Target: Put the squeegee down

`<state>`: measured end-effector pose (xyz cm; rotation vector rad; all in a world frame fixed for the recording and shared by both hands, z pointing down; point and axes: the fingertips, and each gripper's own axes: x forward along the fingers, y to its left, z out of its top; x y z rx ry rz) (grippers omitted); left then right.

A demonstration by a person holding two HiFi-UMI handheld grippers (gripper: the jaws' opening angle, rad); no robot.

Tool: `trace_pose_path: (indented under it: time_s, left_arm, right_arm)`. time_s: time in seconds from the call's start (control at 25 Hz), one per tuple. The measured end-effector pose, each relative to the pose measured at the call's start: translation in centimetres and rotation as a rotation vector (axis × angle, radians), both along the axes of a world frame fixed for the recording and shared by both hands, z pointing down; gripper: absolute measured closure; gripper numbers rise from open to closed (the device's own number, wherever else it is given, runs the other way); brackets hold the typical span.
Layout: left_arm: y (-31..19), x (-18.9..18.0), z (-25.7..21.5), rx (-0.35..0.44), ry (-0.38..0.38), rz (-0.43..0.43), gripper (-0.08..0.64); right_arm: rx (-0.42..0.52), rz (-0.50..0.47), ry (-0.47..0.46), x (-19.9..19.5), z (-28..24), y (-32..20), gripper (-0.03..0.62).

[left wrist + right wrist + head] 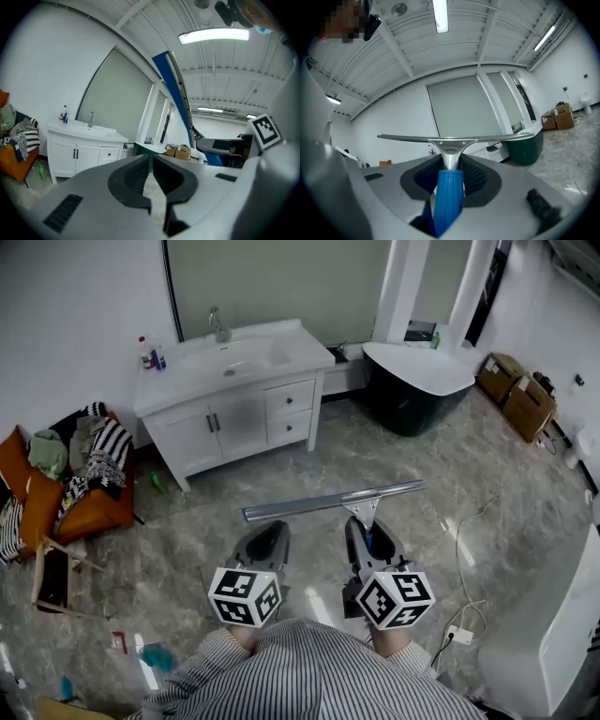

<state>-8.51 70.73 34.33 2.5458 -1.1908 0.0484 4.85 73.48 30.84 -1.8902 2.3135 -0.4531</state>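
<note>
Hovering at the lower centre-left of the head view, the left gripper (274, 529) had its jaws together, nothing between them. Just right of it, the right gripper (364, 526) was clamped on the squeegee (328, 501) by its blue handle, the blade level above the floor (422, 465) at mid-frame.

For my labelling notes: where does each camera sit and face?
Head view: on the head, facing steeply down; striped shirt, left gripper, right gripper show.
Left gripper view: on left gripper, facing vanity past shut jaws.
Right gripper view: on right gripper, its jaws clamping the squeegee.
Shared: head and left views show the vanity.
</note>
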Motion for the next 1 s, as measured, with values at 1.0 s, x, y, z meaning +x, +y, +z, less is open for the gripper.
trace_pose_path:
  time_s: [1.0]
  left_arm:
    - [-0.5,5.9,2.2,-0.018,-0.054,-0.034,0.528]
  right_arm:
    - [-0.065,-0.002,0.041,6.7,2.6,-2.8,0.471]
